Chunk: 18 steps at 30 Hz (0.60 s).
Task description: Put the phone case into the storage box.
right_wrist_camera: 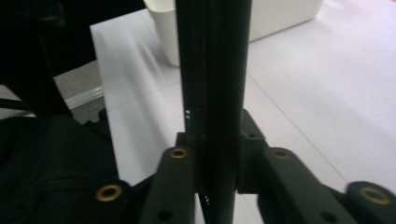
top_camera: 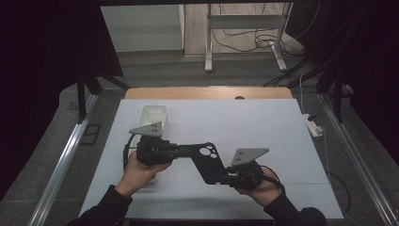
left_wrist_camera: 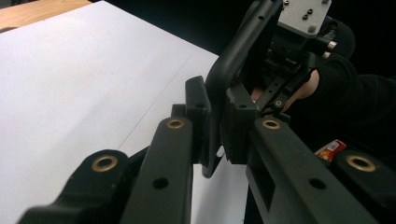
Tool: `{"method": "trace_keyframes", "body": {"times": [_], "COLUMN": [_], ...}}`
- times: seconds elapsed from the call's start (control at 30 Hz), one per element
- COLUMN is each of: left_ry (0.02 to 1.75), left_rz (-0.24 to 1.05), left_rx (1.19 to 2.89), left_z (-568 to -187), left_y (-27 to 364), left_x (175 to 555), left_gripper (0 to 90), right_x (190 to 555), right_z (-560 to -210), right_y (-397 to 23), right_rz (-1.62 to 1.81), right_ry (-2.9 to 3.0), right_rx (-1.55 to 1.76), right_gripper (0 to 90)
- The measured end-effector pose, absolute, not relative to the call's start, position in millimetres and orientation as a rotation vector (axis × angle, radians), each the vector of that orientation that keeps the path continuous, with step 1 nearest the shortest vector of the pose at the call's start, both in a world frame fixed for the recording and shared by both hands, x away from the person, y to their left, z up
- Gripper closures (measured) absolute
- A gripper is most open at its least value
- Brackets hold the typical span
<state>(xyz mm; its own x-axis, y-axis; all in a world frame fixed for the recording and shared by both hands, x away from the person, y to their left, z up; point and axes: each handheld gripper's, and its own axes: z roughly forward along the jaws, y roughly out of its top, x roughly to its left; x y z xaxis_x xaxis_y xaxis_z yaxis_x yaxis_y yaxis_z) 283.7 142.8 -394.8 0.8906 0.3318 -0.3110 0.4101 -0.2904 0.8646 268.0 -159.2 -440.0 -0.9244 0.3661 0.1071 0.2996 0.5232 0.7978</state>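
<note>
In the high view, one white bin (top_camera: 154, 116) stands left of centre on the white table cover (top_camera: 263, 127), just above the left gripper (top_camera: 176, 151). That gripper sits in the person's left hand (top_camera: 139, 173) at lower left of centre, its jaws pointing right and clamped on the left end of the single black plate (top_camera: 207, 160). The plate runs from there down and to the right across the middle of the frame, edge-on above the table, with round holes near its bend. Its lower right end is clamped in the right gripper (top_camera: 226, 176), held by the right hand (top_camera: 256, 188) at lower centre right.

In the left gripper view, the pads (left_wrist_camera: 236, 123) press the plate's thin edge (left_wrist_camera: 219, 79) at the frame's centre. In the right gripper view, the plate (right_wrist_camera: 215, 60) rises straight up the middle, pinched at lower centre, the bin (right_wrist_camera: 261, 23) behind it at top.

Count: one plate, one bin, two grippers, two grey three-cornered plates (top_camera: 149, 128).
</note>
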Motion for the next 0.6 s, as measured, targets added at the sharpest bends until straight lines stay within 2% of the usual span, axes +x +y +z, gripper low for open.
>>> {"method": "trace_keyframes", "body": {"times": [0.23,0.6], "left_ry": [0.535,0.541], "left_rz": [-0.045,-0.002], "left_rx": [1.919,1.953], "left_z": [-391.2,-389.3], "left_y": [137.5,138.9], "left_x": [279.3,279.1], "left_gripper": [82.1,82.1], "right_x": [267.5,268.7], "right_z": [-442.3,-444.8], "right_y": [-154.7,-152.6], "right_rz": [1.318,1.275], "right_ry": [2.667,2.669], "right_rx": [0.573,0.608], "right_gripper": [61.9,47.1]}}
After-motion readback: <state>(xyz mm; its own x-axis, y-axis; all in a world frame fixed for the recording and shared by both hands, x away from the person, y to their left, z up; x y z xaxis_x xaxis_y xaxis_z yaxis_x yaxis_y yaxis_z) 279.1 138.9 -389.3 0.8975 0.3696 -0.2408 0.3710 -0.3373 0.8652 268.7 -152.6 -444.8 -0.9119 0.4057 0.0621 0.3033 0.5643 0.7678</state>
